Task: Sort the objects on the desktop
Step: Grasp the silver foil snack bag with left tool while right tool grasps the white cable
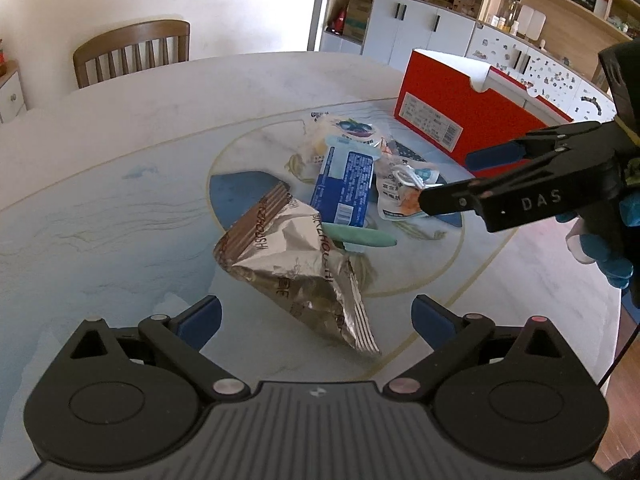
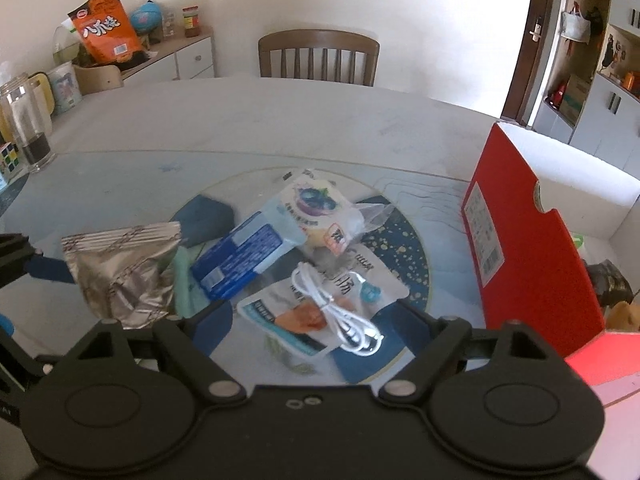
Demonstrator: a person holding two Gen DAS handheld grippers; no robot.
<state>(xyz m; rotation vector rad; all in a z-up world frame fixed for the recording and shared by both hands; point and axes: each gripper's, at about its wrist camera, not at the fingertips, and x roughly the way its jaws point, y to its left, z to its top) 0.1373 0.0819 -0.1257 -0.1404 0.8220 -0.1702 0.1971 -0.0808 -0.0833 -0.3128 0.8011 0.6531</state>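
A pile lies mid-table: a crumpled silver foil snack bag, a blue box, a mint green case, a blueberry bread packet, a white food pouch and a coiled white cable on the pouch. My left gripper is open, its jaws on either side of the foil bag's near end. My right gripper is open just above the pouch and cable.
An open red shoebox stands right of the pile with a few items inside. A wooden chair is at the table's far side. A glass jar and Rubik's cube stand at far left.
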